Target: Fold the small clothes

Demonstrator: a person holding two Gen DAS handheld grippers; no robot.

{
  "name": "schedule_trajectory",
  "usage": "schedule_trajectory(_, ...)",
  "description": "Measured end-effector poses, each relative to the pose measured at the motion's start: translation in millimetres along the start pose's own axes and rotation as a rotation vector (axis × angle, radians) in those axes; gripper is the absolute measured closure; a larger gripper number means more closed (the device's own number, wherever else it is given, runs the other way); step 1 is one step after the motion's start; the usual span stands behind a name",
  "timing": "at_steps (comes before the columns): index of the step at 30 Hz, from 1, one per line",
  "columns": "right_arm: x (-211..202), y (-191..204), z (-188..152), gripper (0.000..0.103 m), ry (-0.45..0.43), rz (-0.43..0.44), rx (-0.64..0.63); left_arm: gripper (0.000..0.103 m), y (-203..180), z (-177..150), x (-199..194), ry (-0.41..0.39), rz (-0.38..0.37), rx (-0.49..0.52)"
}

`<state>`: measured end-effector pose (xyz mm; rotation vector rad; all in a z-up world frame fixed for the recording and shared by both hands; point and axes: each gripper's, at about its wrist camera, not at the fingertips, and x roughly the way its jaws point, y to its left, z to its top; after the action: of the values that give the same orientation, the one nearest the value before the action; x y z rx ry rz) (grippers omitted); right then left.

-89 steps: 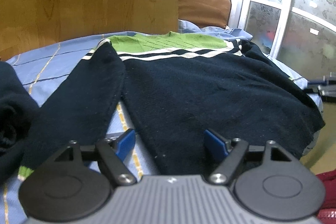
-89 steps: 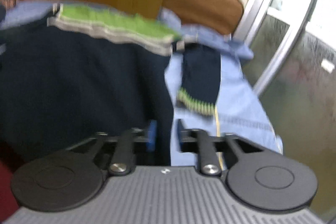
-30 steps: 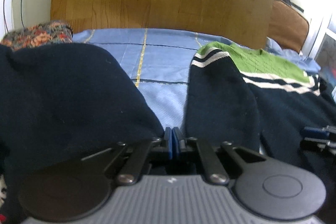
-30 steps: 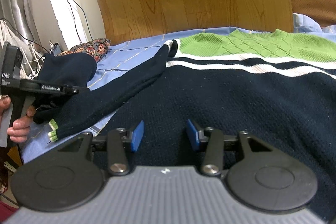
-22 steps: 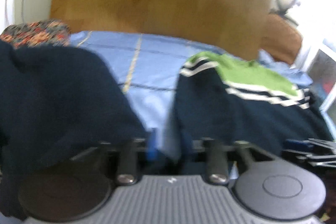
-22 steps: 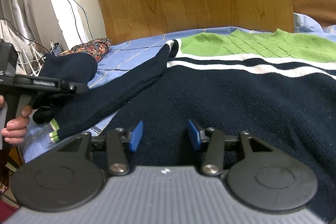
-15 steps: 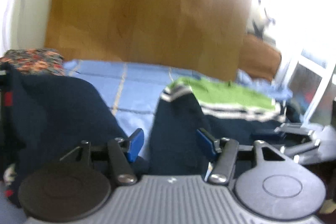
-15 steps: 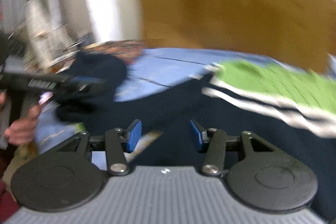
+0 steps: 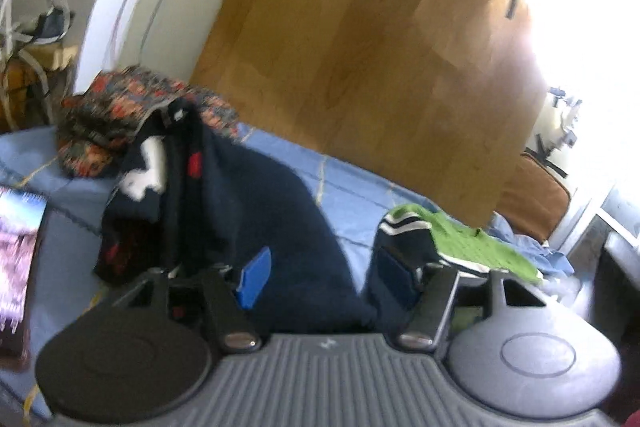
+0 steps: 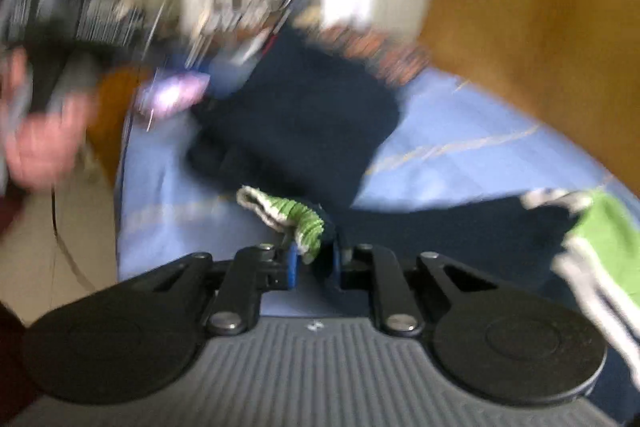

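The right gripper [image 10: 314, 265] has just been closing its blue fingers [image 10: 293, 264], and they now pinch the green-and-white ribbed cuff [image 10: 298, 217] of the dark navy knitted sweater [image 10: 460, 227]. The cuff bunches up at twelve o'clock from the fingers. The long navy sleeve runs from there toward three o'clock, to the sweater's green top with white stripes. The sweater lies on the light blue bed sheet with thin yellow lines [image 10: 460, 147]. At twelve o'clock, farther back, sits a folded dark navy cloth pile [image 10: 304, 115]. At nine o'clock, a blurry hand [image 10: 40, 143] holds the other tool.

The left gripper [image 9: 320, 277] has just been opening its fingers [image 9: 254, 277], and they now stand apart, pressing on nothing. The dark cloth pile [image 9: 256, 211] shows between them, but I cannot tell if it touches them. The sweater's striped shoulder [image 9: 416, 231] sits just behind the right finger. At ten o'clock lies a flowery red-and-dark cloth [image 9: 120, 107]. Behind the bed stands a brown wooden headboard [image 9: 380, 59].
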<state>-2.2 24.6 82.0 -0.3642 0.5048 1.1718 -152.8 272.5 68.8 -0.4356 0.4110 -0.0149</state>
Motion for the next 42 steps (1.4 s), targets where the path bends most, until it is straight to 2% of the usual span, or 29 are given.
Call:
schedule_trajectory(3,-54,-53,37,0.085,-0.161,-0.152,0.096,0.040,-13,10,13,-0.004,-0.046,0.031)
schedule_trajectory(6,-126,-133,64,0.085,-0.365,-0.349,0.312,0.040,-36,19,36,0.008,-0.096,0.067)
schedule_trajectory(9,-184,-196,54,0.084,-0.507,-0.493,0.500,0.036,-61,28,65,0.025,-0.133,0.102)
schedule_trajectory(11,-206,-230,29,0.084,-0.533,-0.534,0.641,0.034,-78,33,91,0.052,-0.167,0.117)
schedule_trajectory(14,-211,-265,-20,0.084,-0.508,-0.527,0.796,0.031,-105,41,144,0.115,-0.180,0.138)
schedule_trajectory(18,-196,-291,-69,0.084,-0.473,-0.497,0.921,0.030,-135,47,231,0.239,-0.142,0.150)
schedule_trajectory(20,-195,-299,-82,0.084,-0.475,-0.471,0.954,0.030,-150,43,269,0.289,-0.122,0.171)
schedule_trajectory(24,-191,-311,-85,0.084,-0.485,-0.440,0.960,0.026,-175,35,337,0.360,-0.088,0.207)
schedule_trajectory(25,-192,-314,-83,0.084,-0.494,-0.428,0.957,0.030,-182,31,349,0.368,-0.087,0.221)
schedule_trajectory(26,-195,-314,-78,0.084,-0.503,-0.419,0.953,0.041,-190,28,362,0.376,-0.085,0.242)
schedule_trajectory(27,-202,-308,-74,0.084,-0.516,-0.409,0.947,0.083,-194,24,372,0.384,-0.069,0.268)
schedule_trajectory(28,-204,-310,-72,0.084,-0.533,-0.396,0.941,0.086,-200,21,381,0.387,-0.028,0.296)
schedule_trajectory(29,-213,-305,-67,0.084,-0.555,-0.387,0.935,0.086,-201,24,383,0.346,0.019,0.291)
schedule_trajectory(30,-219,-305,-67,0.084,-0.598,-0.366,0.925,0.086,-194,31,380,0.295,0.029,0.241)
schedule_trajectory(31,-229,-303,-69,0.084,-0.645,-0.339,0.913,0.086,-183,40,375,0.253,0.008,0.164)
schedule_trajectory(33,-236,-301,-77,0.084,-0.698,-0.333,0.877,0.086,-163,48,374,0.243,-0.038,0.054)
schedule_trajectory(34,-231,-304,-85,0.084,-0.670,-0.362,0.880,0.086,-161,46,377,0.258,-0.026,0.058)
schedule_trajectory(36,-210,-315,-104,0.084,-0.562,-0.417,0.934,0.086,-163,35,384,0.257,0.071,0.136)
schedule_trajectory(37,-194,-323,-118,0.084,-0.463,-0.462,0.970,0.077,-163,30,387,0.244,0.150,0.173)
schedule_trajectory(38,-175,-329,-132,0.083,-0.333,-0.529,0.993,0.070,-161,26,393,0.251,0.187,0.174)
schedule_trajectory(39,-160,-334,-146,0.081,-0.222,-0.593,1.002,0.065,-154,26,396,0.267,0.187,0.138)
schedule_trajectory(40,-151,-336,-158,0.078,-0.157,-0.638,1.014,0.064,-150,27,394,0.266,0.171,0.112)
schedule_trajectory(42,-163,-333,-174,0.074,-0.257,-0.619,1.083,0.063,-149,32,385,0.248,0.141,0.081)
